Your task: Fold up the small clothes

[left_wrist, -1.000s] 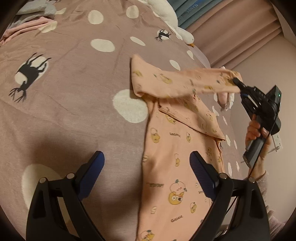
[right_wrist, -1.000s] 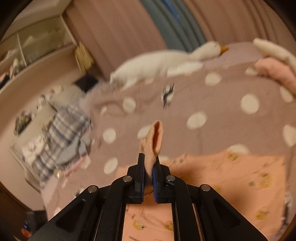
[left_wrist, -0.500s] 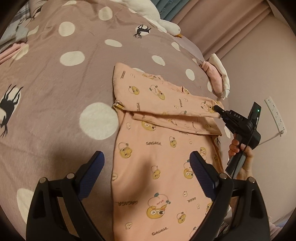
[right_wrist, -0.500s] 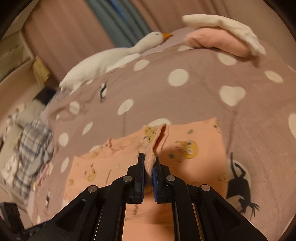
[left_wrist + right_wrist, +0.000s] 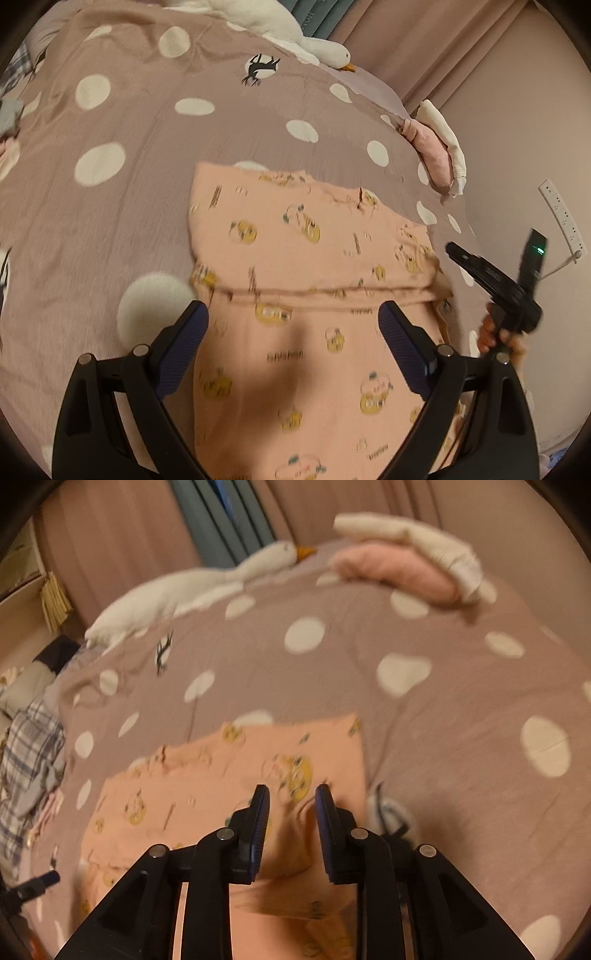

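Note:
A small peach garment [image 5: 303, 258] printed with yellow cartoon figures lies flat on the bed, its far part folded over across the body. My left gripper [image 5: 293, 326] hovers wide open above the garment's middle, nothing between its fingers. In the left wrist view my right gripper [image 5: 452, 249] sits at the garment's right edge, held by a hand [image 5: 498, 338]. In the right wrist view my right gripper [image 5: 291, 794] is opening just above the peach garment [image 5: 229, 782]; the cloth lies under the pads and is not pinched.
The mauve bedspread [image 5: 122, 206] with white dots covers the bed. A white plush goose [image 5: 266, 22] lies at the far edge. Folded pink and white clothes [image 5: 439, 155] are stacked at the far right. A plaid heap [image 5: 26, 760] lies left. A power strip [image 5: 561, 218] hangs on the wall.
My right gripper lowered the pinched sleeve across the garment and let it go; its jaws now stand apart. My left gripper's view slid along the garment toward the fold.

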Motion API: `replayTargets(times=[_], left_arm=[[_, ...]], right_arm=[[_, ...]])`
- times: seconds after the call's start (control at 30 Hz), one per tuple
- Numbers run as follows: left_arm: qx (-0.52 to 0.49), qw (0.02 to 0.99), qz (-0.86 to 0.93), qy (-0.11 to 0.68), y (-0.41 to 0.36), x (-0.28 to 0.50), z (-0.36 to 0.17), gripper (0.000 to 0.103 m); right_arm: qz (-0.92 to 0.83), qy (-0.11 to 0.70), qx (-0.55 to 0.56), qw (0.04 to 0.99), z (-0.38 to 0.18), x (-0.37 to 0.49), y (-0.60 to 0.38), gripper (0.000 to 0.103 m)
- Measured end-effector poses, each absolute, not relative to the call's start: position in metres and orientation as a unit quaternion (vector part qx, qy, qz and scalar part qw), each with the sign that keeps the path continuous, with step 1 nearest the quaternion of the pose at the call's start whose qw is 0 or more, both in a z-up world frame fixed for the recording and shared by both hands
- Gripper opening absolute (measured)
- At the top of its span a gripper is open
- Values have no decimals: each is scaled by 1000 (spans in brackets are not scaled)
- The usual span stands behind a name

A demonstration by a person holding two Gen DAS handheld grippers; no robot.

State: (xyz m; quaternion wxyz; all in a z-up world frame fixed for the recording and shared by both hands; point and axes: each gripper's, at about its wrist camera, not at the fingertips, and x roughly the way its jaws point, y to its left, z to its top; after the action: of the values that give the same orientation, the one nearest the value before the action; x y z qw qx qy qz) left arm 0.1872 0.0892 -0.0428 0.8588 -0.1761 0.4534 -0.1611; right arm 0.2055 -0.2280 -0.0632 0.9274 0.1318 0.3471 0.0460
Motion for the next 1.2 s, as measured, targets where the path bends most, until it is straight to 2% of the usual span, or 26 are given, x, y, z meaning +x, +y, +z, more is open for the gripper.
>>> replayTargets(times=[0.1,0.17,0.23,0.4,0.7,0.83,0.9,0.97,1.03,1.1,1.2], left_arm=[[-167,861,-158,454,82,202,-50,88],[-155,860,-155,461,76,211,-57,75],[-145,852,-150,480,72,220,-70,66],[-124,842,-132,507,74,226,-96,61],[-112,842,-144,507,81,202,-99,62],[-131,842,-144,504,85,193,-95,63],[-144,840,-151,501,91,179,-91,65],[-153,841,-151,496,98,163,-87,77],[-167,844,-147,489,109,142,-84,83],[-179,844,-145,485,121,122,-82,84],[-207,835,-143,489,137,97,-87,84]], right_arm=[[97,350,116,924,-62,204,-217,24],[117,361,97,920,-67,205,-206,24],[119,376,83,915,-75,208,-200,24],[88,422,60,900,-108,214,-203,23],[109,404,31,908,-92,185,-194,21],[83,441,-1,894,-111,191,-188,21],[90,431,17,898,-106,182,-191,21],[107,420,37,901,-99,167,-196,21],[113,409,41,904,-92,149,-201,25],[114,402,50,907,-90,131,-209,36],[115,401,89,905,-90,104,-232,44]])
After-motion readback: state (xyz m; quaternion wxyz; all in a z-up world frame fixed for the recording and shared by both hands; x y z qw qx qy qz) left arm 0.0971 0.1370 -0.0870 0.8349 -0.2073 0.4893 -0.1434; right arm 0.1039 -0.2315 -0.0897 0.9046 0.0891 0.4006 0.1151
